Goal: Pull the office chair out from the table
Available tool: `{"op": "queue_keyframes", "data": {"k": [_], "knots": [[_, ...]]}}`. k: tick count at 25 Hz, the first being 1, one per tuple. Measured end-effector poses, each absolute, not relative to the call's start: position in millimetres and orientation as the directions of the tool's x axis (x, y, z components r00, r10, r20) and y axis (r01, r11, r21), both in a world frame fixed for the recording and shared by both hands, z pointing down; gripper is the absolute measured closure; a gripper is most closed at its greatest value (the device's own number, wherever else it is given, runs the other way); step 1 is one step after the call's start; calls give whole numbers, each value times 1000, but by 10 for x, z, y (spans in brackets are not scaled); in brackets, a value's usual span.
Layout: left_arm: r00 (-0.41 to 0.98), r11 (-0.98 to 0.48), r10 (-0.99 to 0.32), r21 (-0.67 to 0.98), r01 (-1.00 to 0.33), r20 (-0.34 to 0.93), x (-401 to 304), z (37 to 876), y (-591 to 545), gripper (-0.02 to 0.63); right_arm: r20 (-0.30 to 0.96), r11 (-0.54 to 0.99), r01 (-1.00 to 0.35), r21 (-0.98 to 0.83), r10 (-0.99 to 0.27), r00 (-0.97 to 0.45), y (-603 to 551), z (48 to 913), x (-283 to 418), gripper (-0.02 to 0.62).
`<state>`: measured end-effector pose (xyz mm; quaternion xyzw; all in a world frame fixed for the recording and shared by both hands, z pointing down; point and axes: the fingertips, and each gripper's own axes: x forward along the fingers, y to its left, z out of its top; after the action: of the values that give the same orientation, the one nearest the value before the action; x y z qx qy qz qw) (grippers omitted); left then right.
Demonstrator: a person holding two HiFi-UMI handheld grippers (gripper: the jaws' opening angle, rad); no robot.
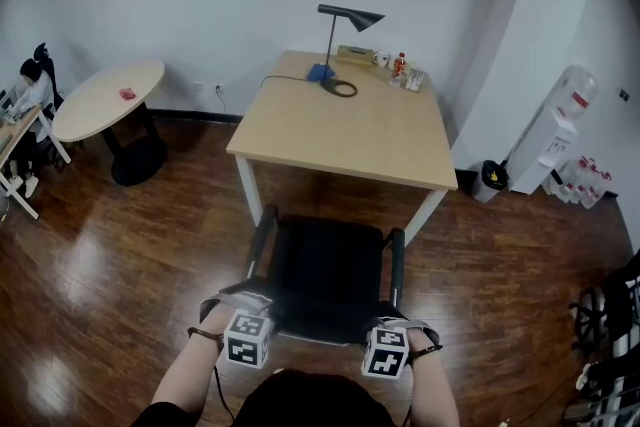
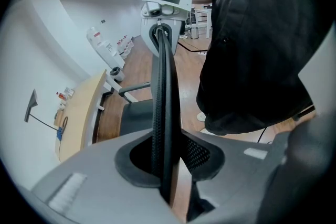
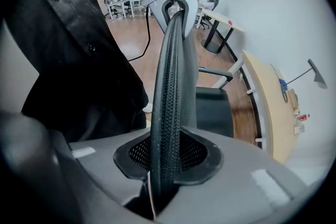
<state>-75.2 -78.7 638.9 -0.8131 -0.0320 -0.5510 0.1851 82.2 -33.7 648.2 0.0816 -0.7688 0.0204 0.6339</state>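
Writing: the marker cube on each tool carries black-and-white square patterns, with no letters. The red label on the water dispenser (image 1: 560, 120) and those on the small bottles at the table's far edge are too small to read.
Left tool (image 1: 250, 303): clamped on the top edge of the office chair's backrest. In the left gripper view the black mesh-lined rim (image 2: 164, 92) runs straight up from between the jaws, and both pads press on it. It sits at the left end of that edge.
Right tool (image 1: 386, 323): also clamped on the backrest's top edge, at the right end. In the right gripper view the ribbed black rim (image 3: 170, 92) stands between the two pads.
Tools together: each gripper view shows the other tool at 12 o'clock, at the far end of the same rim.
Office chair (image 1: 330, 275): black, with two armrests. Its seat lies at 12 o'clock from both tools and faces the table. The armrest tips are near the table's near edge.
Table (image 1: 340, 130): light wood top on white legs, at 12 o'clock of the chair. A black desk lamp (image 1: 345, 15) stands toward its far side.
Surroundings: a round table (image 1: 105, 97) at 10 o'clock and the water dispenser at 2 o'clock, on a dark wood floor.
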Motion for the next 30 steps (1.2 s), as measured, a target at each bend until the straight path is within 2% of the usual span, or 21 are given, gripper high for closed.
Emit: {"op": "queue_keyframes", "data": {"k": [5, 18, 20, 22, 28, 29, 30], "knots": [[406, -920, -165, -289, 266, 899, -768, 6356, -719, 516, 974, 970, -226, 91, -134, -184, -283, 6456, 796, 499], [434, -907, -207, -338, 250, 877, -777, 6307, -461, 514, 953, 946, -266, 186, -240, -186, -86, 6436, 782, 479], [481, -899, -240, -380, 219, 843, -760, 6227, -512, 490, 933, 928, -282, 244, -304, -194, -169, 6397, 790, 434], [531, -885, -280, -429, 179, 800, -746, 6092, -509, 431, 908, 907, -306, 291, -362, -210, -198, 6305, 771, 387], [656, -847, -391, -532, 18, 645, -707, 5549, -423, 431, 825, 835, -396, 382, -501, -261, -115, 5886, 685, 393], [673, -843, -408, -538, -17, 617, -724, 5489, -403, 439, 807, 814, -414, 406, -533, -255, -92, 5844, 677, 397], [692, -836, -428, -545, -60, 581, -745, 5426, -379, 478, 783, 786, -439, 435, -571, -247, -71, 5806, 682, 411]]}}
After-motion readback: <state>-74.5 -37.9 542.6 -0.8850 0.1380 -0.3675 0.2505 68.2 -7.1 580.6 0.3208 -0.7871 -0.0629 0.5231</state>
